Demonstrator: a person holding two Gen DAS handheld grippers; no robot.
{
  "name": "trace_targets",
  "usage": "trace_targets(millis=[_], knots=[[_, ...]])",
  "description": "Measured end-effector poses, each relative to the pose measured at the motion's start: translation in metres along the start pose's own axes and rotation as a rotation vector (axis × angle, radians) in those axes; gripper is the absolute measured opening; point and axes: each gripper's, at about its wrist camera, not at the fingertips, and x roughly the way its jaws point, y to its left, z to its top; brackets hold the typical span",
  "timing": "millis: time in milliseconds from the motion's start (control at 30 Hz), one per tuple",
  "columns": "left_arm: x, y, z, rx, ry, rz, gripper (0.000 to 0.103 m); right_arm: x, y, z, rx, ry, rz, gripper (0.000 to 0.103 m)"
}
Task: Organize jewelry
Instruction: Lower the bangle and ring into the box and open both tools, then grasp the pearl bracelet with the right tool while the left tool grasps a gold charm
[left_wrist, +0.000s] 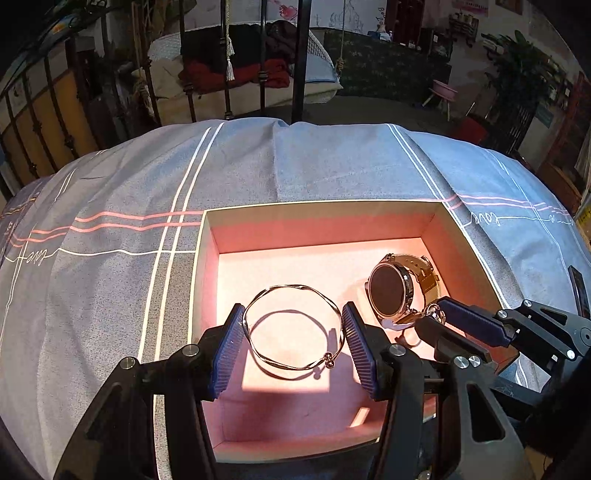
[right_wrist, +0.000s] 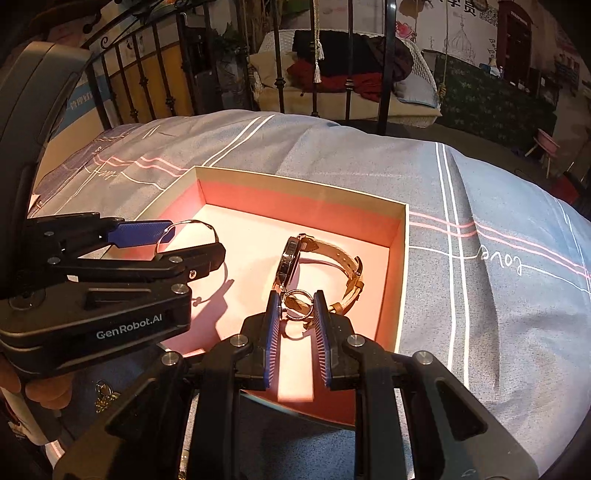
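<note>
left hand-held gripper (left_wrist: 293, 325) clamping bangle (left_wrist: 293, 326), right hand-held gripper (right_wrist: 295, 306) pinching ring (right_wrist: 297, 304)

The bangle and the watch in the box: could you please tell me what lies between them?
Only bare pink lining of the box separates the bangle from the watch; the left wrist view shows this best.

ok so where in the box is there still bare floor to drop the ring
Bare pink floor runs along the far wall of the box, behind the bangle and left of the watch. The near strip under the left gripper is bare too. The right side is crowded: the watch and the right gripper, shut on the ring, nearly meet.
</note>
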Motion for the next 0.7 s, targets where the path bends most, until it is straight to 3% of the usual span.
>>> trace_targets(millis=[200,267,367,467,700], knots=[[-0.018,0.003,0.001,-0.005,-0.039,-0.020,0.054,-0.013,0.000,-0.003,-0.003,-0.022,-0.013,0.025],[-0.030,0.004,-0.001,-0.004,-0.054,-0.033,0.057,-0.023,0.001,-0.005,-0.004,-0.041,-0.023,0.037],[-0.055,0.006,-0.012,0.004,-0.094,-0.054,0.059,-0.045,0.002,-0.011,-0.004,-0.083,-0.023,0.038],[-0.077,0.011,-0.036,-0.001,-0.120,-0.080,0.062,-0.069,0.001,-0.027,0.020,-0.117,-0.002,0.038],[-0.089,0.016,-0.112,-0.031,-0.072,-0.068,0.062,-0.092,0.009,-0.092,0.075,-0.103,0.083,0.034]])
